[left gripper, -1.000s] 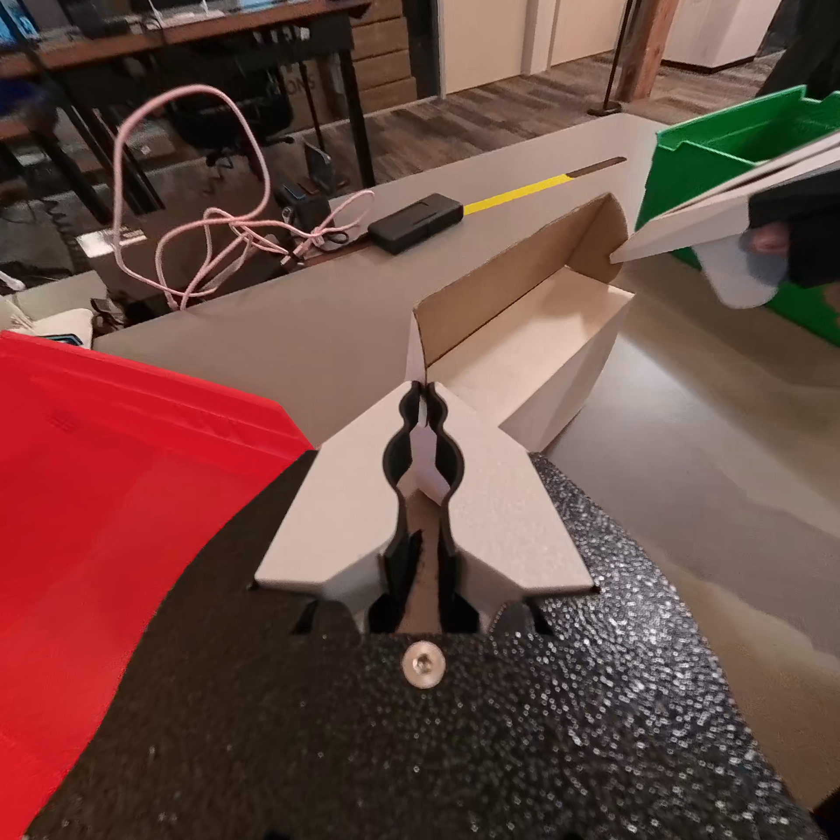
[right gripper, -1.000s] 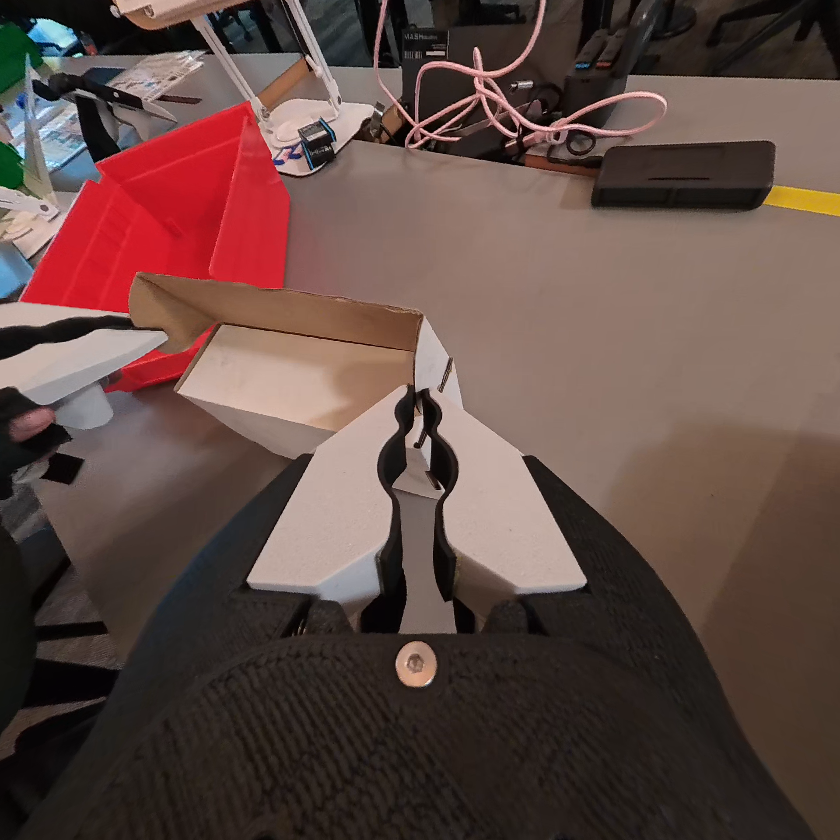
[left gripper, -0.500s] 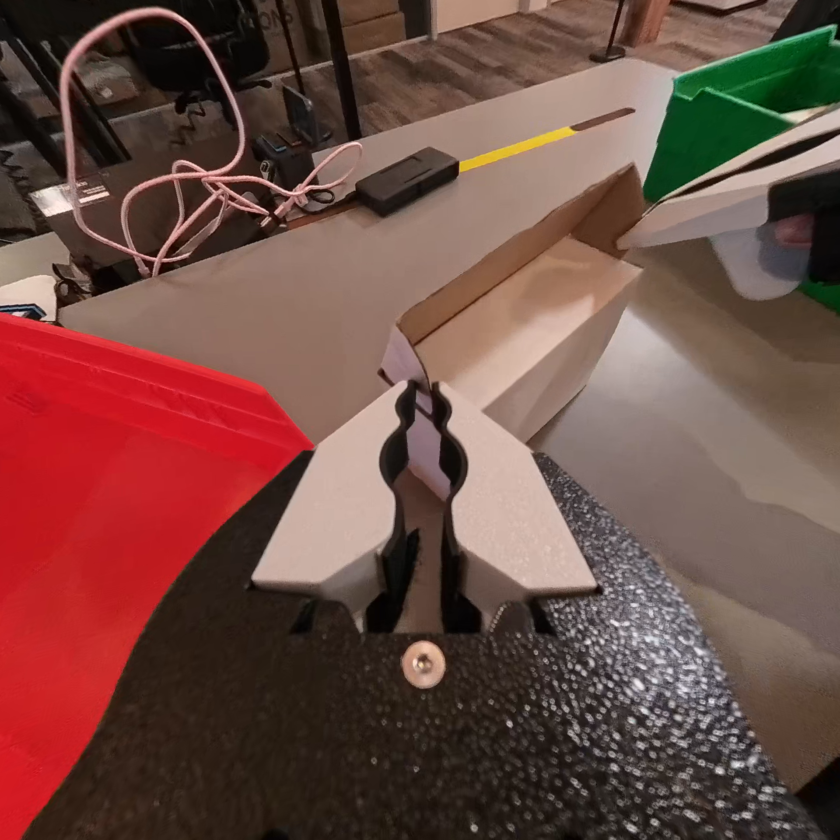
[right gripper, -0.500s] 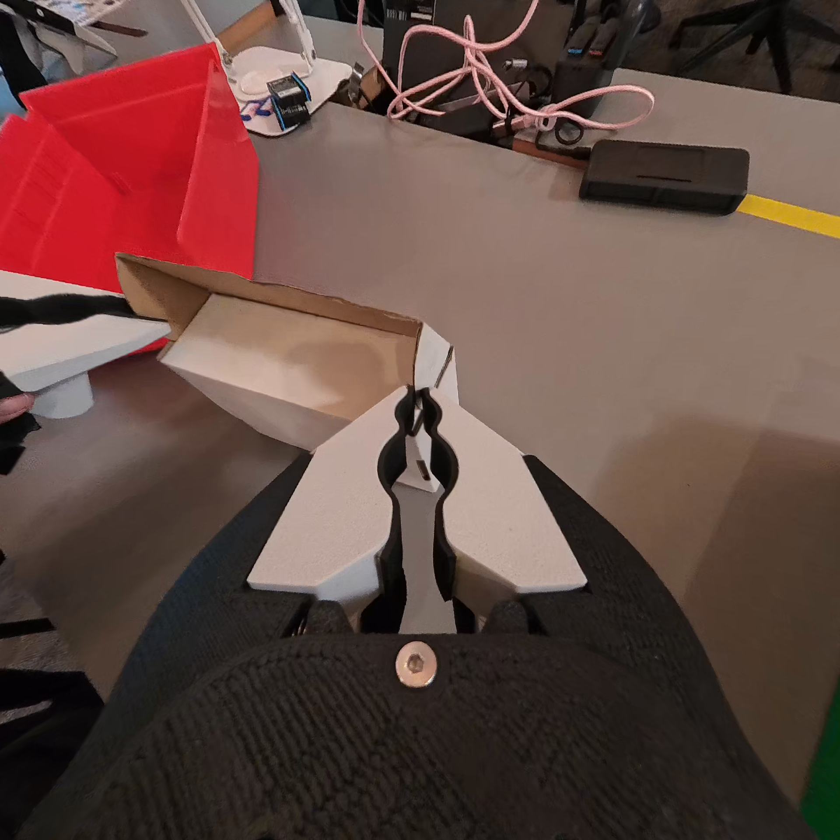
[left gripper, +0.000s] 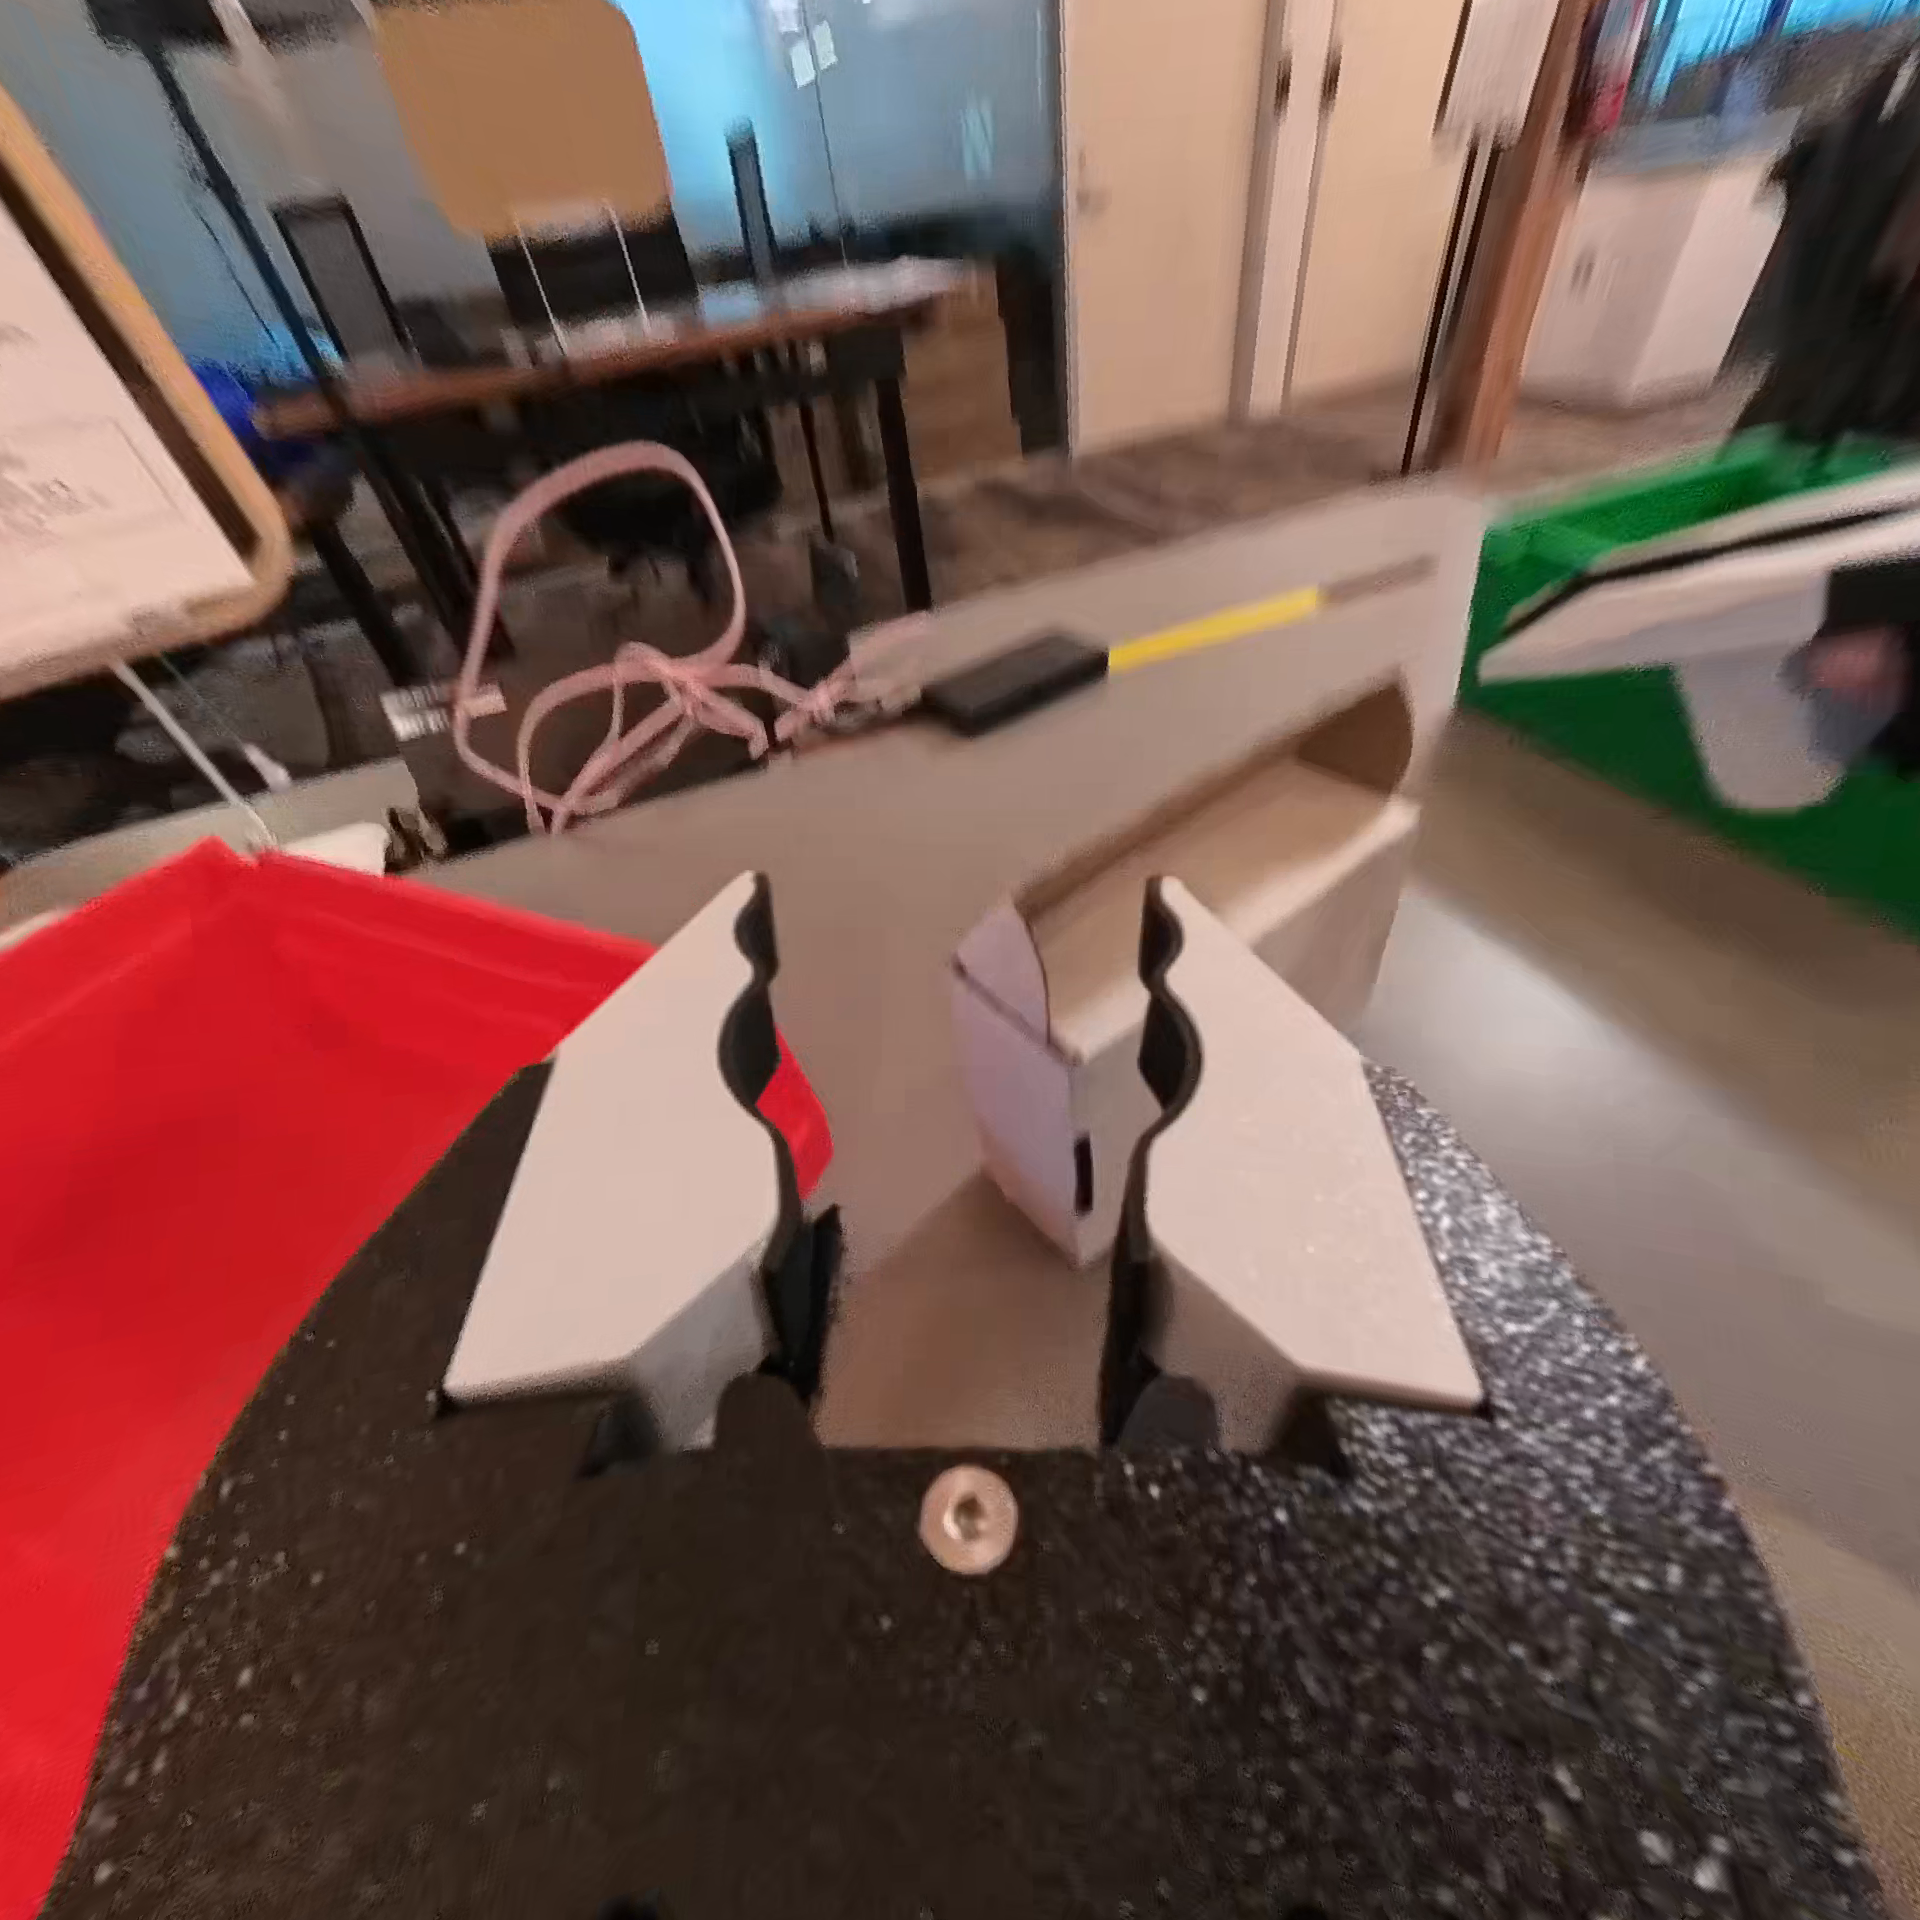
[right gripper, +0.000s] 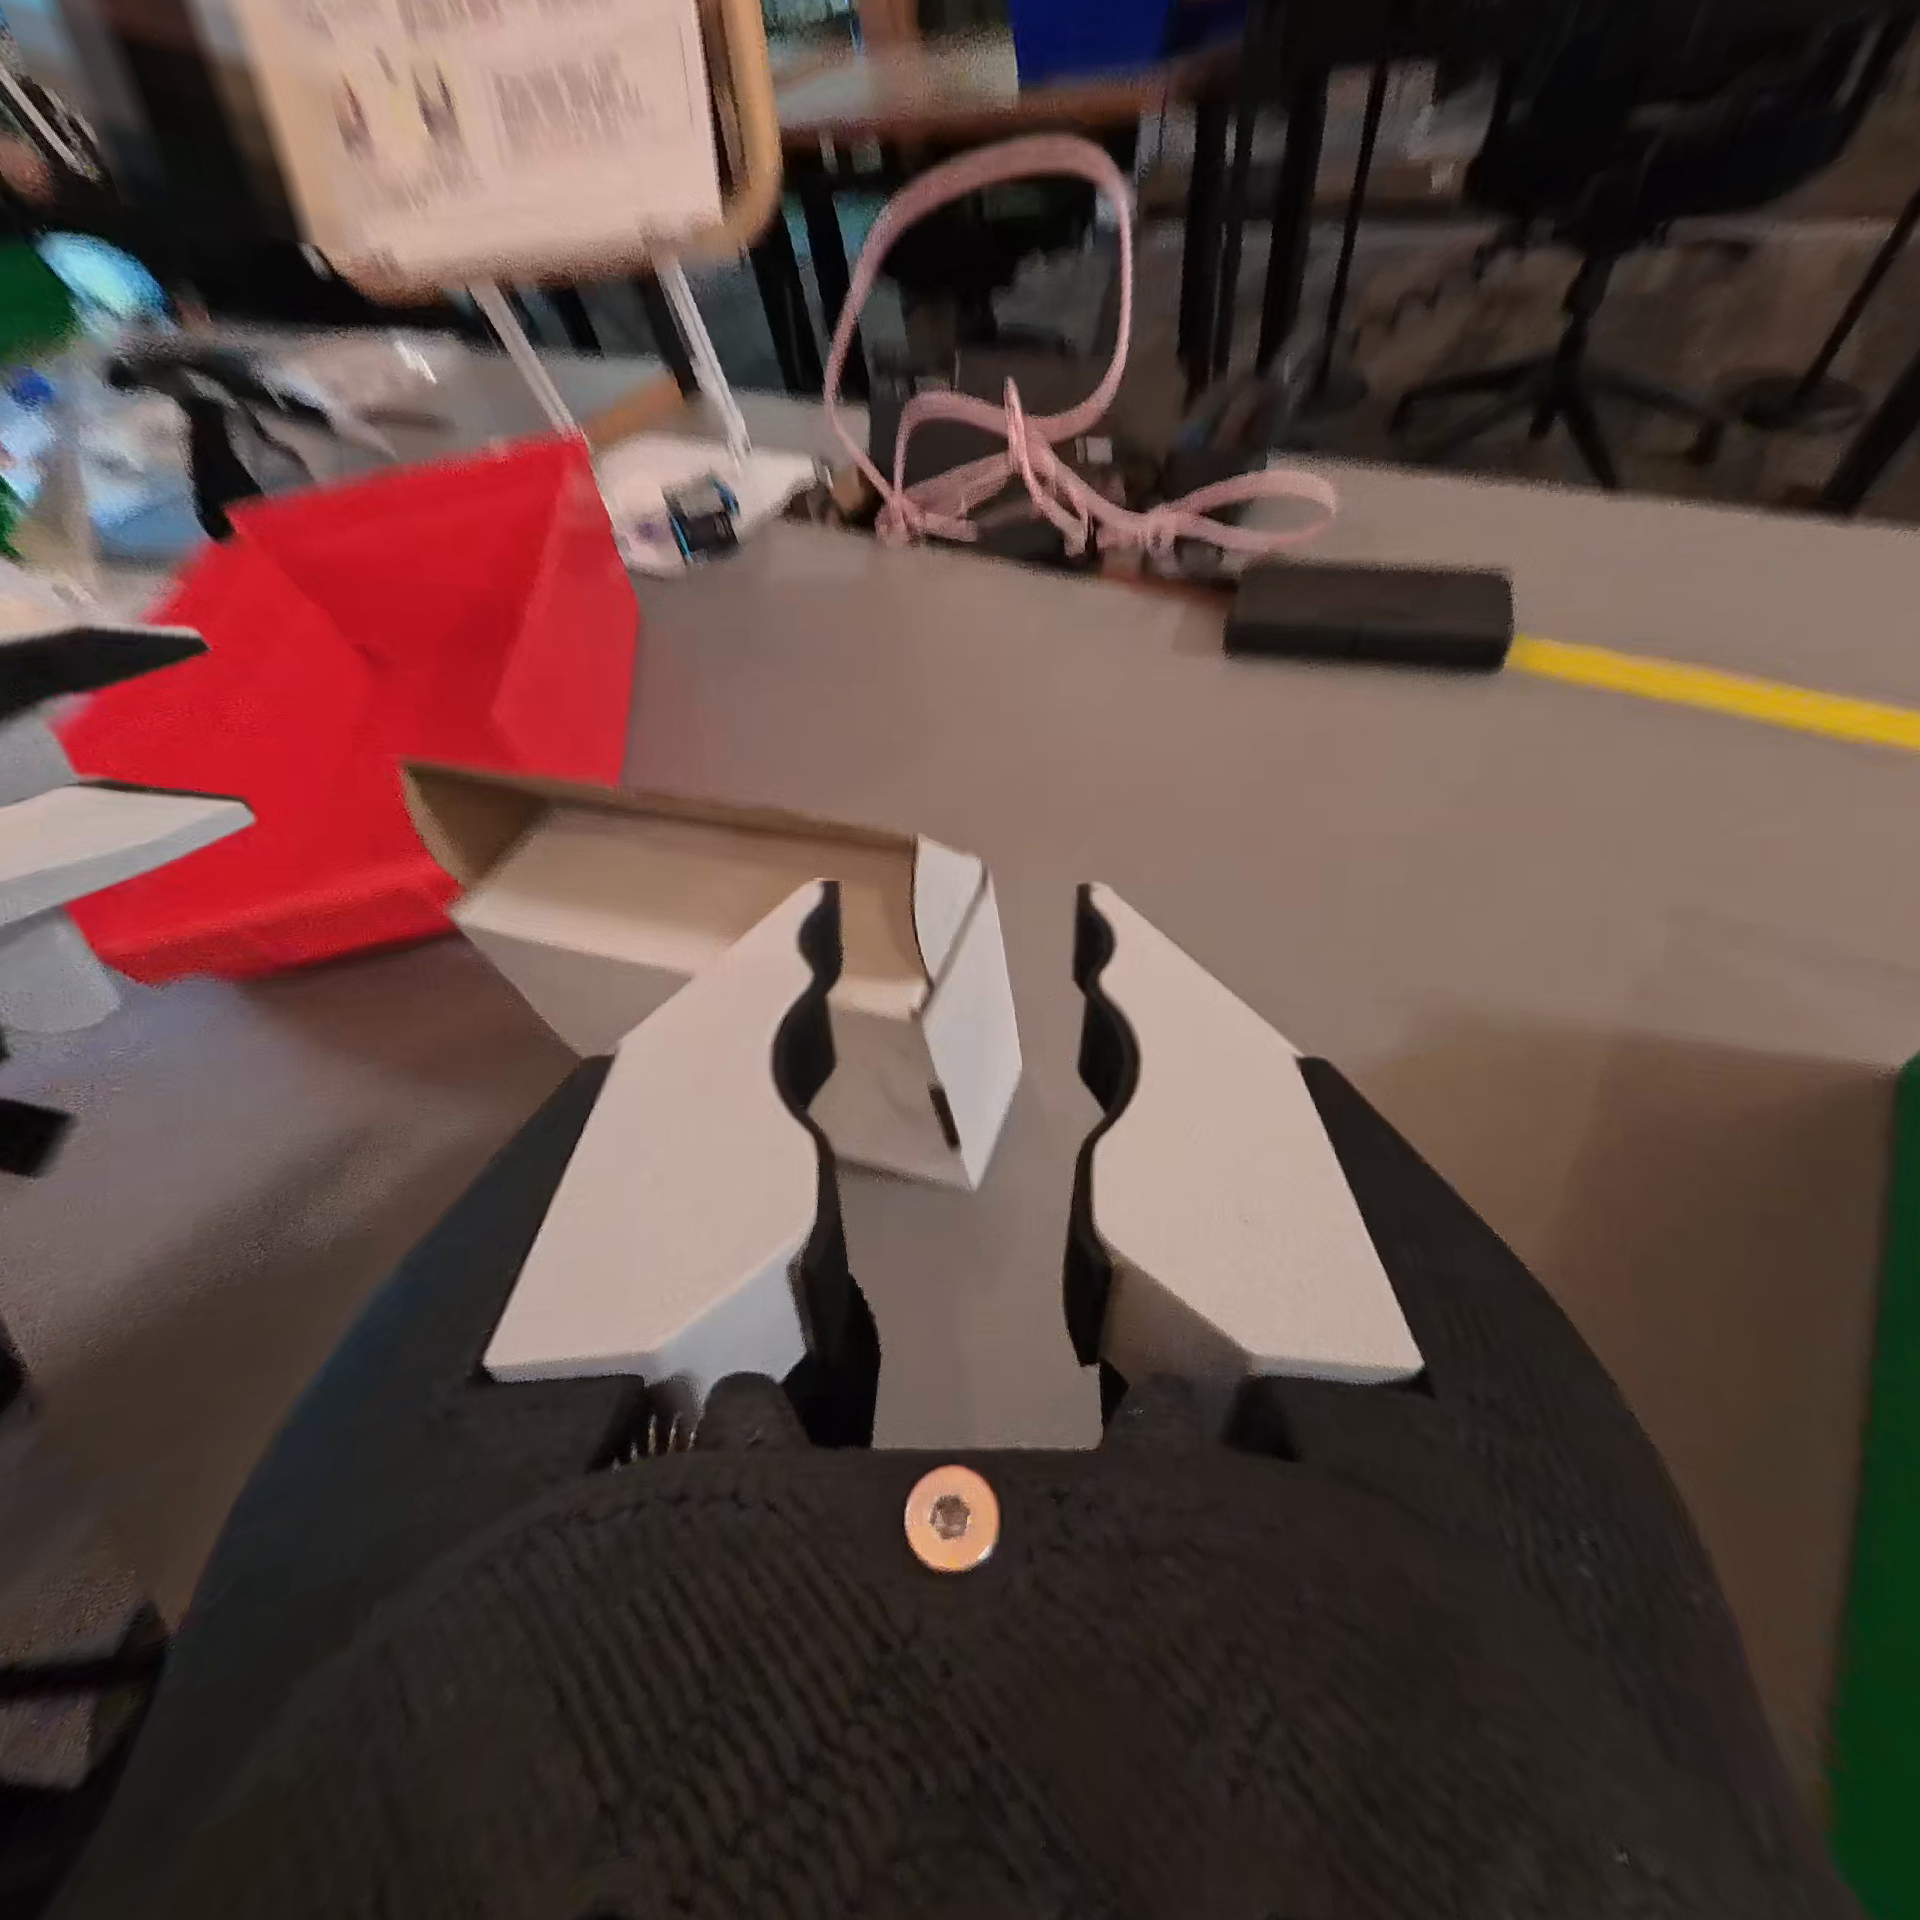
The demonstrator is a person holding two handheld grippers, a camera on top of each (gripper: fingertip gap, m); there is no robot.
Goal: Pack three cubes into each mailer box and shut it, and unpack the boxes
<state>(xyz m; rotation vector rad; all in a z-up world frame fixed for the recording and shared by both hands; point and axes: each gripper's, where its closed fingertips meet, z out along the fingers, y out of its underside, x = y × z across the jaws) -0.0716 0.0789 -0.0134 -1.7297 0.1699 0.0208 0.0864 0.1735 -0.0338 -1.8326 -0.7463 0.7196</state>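
Observation:
A white mailer box (left gripper: 1288, 831) with a brown inside lies on the grey table (left gripper: 894, 831), lid partly open; no cubes show. My left gripper (left gripper: 956, 894) is open; the box's near end stands between its fingers, close to the right finger (left gripper: 1247, 1091), and is not pressed. In the right wrist view the box (right gripper: 665, 883) has its other end between my right gripper's (right gripper: 956, 894) open fingers, close to the left finger (right gripper: 707, 1091), with a gap to the other. Each gripper also shows at the other view's edge (left gripper: 1662, 613) (right gripper: 104, 831).
A red bin (left gripper: 260, 1091) (right gripper: 364, 675) stands at the box's left end, a green bin (left gripper: 1621, 727) at the right. A black device (right gripper: 1366, 613), pink cable (right gripper: 1039, 468) and yellow tape (right gripper: 1714, 691) lie at the table's far edge. A framed sign (right gripper: 499, 125) stands behind. The left gripper is farther from the black device (right gripper: 1366, 613), some 45 centimeters, than the right, some 35 centimeters. My left wrist view (left gripper: 1024, 672) looks at it from another angle.
Both grippers were shut on the box's end flaps and held it up; both have opened and let go. The box has dropped to the table and both views have tilted up.

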